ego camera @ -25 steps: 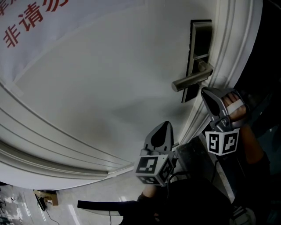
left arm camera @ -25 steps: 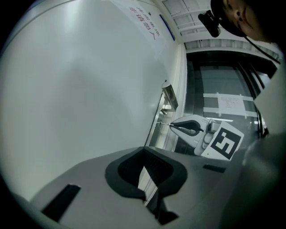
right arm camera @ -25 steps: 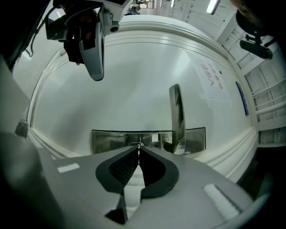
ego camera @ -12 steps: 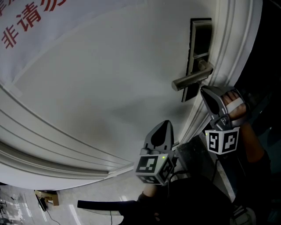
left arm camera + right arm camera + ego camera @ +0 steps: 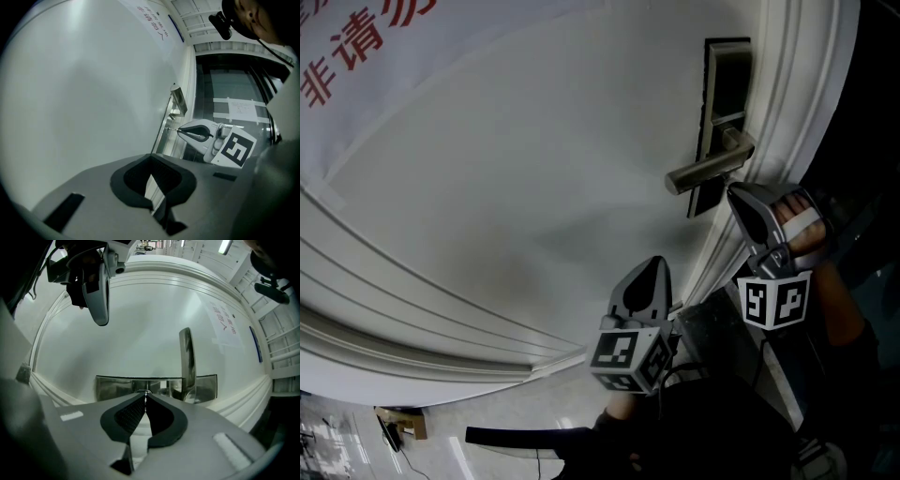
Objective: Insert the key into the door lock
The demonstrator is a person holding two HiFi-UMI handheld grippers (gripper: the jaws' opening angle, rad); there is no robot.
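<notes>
A metal lock plate (image 5: 727, 103) with a lever handle (image 5: 706, 171) is set near the white door's (image 5: 534, 159) edge. My right gripper (image 5: 735, 194) is at the plate's lower end, shut on a thin key (image 5: 146, 393). In the right gripper view the key's tip is at the plate (image 5: 112, 387), beside the handle (image 5: 187, 357); contact cannot be told. In the left gripper view the key (image 5: 172, 130) points from the right gripper (image 5: 180, 132) toward the door edge below the plate (image 5: 178, 100). My left gripper (image 5: 654, 264) hangs lower left, shut and holding nothing, apart from the lock.
A white sheet with red characters (image 5: 366, 42) is stuck to the door's upper left. Raised moulding (image 5: 422, 309) curves across the door's lower part. The door frame (image 5: 811, 103) lies right of the lock. A person's hand (image 5: 802, 230) grips the right gripper.
</notes>
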